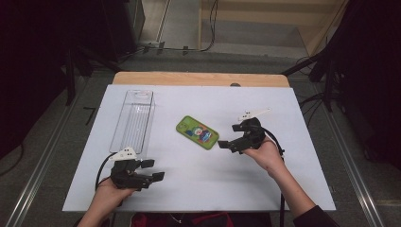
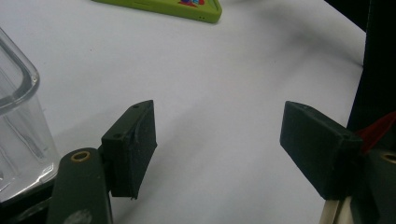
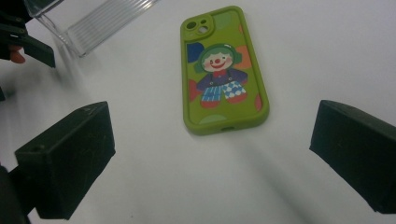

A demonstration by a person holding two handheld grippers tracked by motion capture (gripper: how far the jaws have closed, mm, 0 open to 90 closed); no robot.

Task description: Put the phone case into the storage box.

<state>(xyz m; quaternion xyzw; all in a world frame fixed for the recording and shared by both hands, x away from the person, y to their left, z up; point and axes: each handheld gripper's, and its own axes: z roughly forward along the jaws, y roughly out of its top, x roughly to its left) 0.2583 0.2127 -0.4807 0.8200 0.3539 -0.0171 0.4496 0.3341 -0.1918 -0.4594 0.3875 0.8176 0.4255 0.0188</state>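
Clear tray point(image 1: 134, 119) beside green phone point(image 1: 197, 132)

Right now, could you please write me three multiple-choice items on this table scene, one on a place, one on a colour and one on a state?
1. Where does the phone case lie?
A. inside the clear tray
B. on the white table, between the clear tray and the right gripper
C. between the left gripper's jaws

2. What colour is the phone case's rim?
A. green
B. red
C. black

3. How does the right gripper stand?
A. shut on the phone case
B. shut with nothing in it
C. open, apart from the phone case

Answers:
1 B: the high view shows it flat on the white table, right of the clear tray and left of the right gripper.
2 A: the right gripper view shows a green rim around a clown picture.
3 C: its jaws stand wide apart, with the case beyond them, untouched.
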